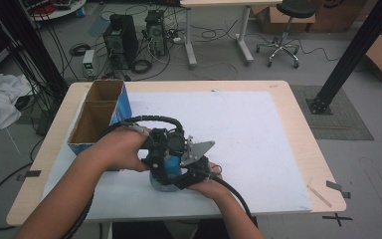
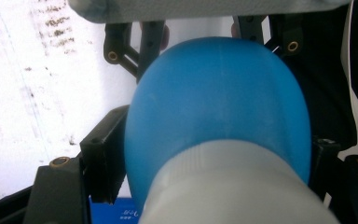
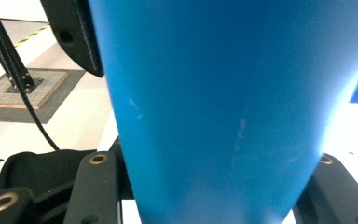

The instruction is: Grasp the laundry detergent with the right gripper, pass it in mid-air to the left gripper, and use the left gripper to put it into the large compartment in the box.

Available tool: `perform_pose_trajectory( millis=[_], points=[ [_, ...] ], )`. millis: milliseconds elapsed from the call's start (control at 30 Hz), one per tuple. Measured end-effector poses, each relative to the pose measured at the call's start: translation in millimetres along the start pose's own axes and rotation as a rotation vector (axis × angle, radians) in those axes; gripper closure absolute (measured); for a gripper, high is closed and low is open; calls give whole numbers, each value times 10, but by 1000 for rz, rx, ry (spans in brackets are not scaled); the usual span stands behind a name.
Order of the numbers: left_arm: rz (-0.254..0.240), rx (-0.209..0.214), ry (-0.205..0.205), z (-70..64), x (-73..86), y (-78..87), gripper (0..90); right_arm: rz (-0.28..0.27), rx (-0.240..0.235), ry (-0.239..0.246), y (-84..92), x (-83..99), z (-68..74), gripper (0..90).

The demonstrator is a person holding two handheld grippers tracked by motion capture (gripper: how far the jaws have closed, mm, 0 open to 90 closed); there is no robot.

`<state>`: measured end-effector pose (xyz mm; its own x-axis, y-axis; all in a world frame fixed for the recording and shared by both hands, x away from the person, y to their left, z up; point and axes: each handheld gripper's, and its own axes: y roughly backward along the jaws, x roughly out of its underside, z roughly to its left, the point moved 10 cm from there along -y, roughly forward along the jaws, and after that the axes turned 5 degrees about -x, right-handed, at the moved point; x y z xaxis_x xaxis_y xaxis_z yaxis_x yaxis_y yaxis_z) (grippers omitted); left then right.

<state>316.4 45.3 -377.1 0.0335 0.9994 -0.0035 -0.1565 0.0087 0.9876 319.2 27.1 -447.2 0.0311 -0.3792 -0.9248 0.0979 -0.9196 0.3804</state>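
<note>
A: Blue bottle (image 1: 165,175) low at the near middle of the white worktop (image 1: 258,144), wedged between both claws, just right of the open cardboard box (image 1: 97,117).

B: Long axis?

A: Hard to call from above, too much black frame over it. Probably running along the left claw's (image 1: 163,158) line of sight: in the left claw view a white cap end (image 2: 233,186) nearest the lens, blue body (image 2: 219,102) swelling away behind it.

B: Left claw's state?

A: Pinching the bottle, one black jaw tight against each flank of the blue body just behind the cap.

B: And the right claw (image 1: 195,175)?

A: Also clamped on the bottle (image 3: 228,112), blue wall pressed between its two jaws and hard up against the lens.

B: Nearer hand?

A: Neither; both touching it, left from the box side, right from the near-right side.
</note>
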Motion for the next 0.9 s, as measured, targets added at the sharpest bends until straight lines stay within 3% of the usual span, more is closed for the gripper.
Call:
perform_pose_trajectory(
  millis=[200,233,600,900],
  points=[
    [7,-8,-15,-4,-7,36,298,-8,-2,5,8,-18,5,457],
    [5,-1,-16,-11,-12,42,378,-8,-6,-5,17,-21,13,457],
    [16,-12,-35,-14,-26,80,389,-5,8,5,61,-48,16,458],
    [24,-13,-19,-9,-39,112,395,4,15,19,80,-77,14,433]
  ],
)
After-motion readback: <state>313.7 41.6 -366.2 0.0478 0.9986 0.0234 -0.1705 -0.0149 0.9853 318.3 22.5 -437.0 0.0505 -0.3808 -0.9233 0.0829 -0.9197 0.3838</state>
